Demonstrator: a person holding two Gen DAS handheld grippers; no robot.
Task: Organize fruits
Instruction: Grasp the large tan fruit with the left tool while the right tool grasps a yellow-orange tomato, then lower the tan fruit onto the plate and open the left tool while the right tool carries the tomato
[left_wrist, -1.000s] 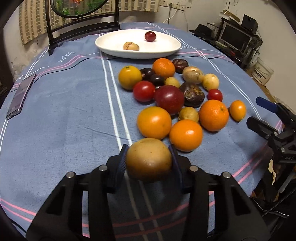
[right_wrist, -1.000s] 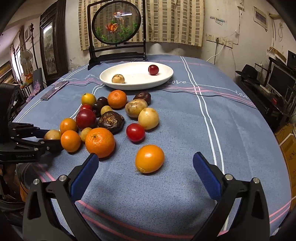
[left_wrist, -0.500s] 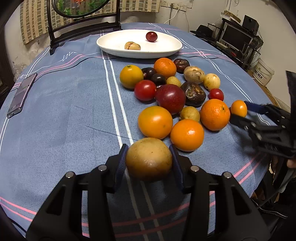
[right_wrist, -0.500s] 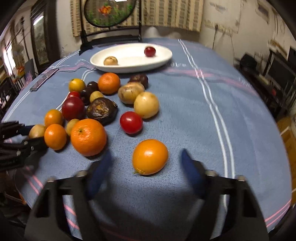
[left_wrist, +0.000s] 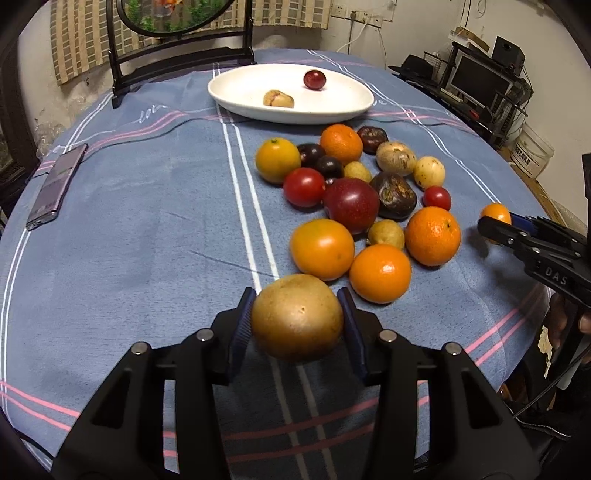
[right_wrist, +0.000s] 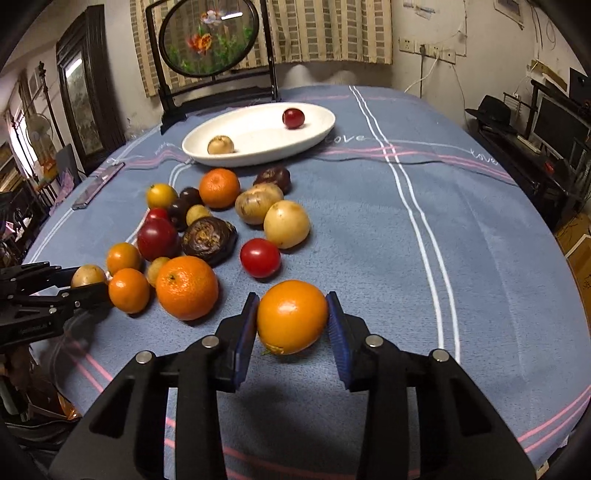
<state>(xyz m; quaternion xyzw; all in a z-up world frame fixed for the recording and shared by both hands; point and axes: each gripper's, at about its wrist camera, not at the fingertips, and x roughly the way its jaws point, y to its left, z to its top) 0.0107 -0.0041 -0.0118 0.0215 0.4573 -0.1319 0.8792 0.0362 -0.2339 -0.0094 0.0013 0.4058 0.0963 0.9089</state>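
Closing right hand-held gripper on orange; contact seemingly made.

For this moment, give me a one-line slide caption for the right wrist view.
Right gripper closing around an orange fruit on the blue tablecloth, white plate beyond.

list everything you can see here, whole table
plate: one, white, far centre
red fruit: one, dark red, in plate
tan fruit: one, tan, in plate
orange fruits: five, orange to yellow-orange, loose in pile
red fruits: three, red, mid pile
dark fruits: four, purple-brown, pile
pale fruits: four, tan-yellow, pile
phone: one, dark, left edge
tablecloth: one, blue, striped
round screen: one, black frame, behind plate
left gripper: black, shut on big tan fruit
right gripper: black, jaws closing on held orange
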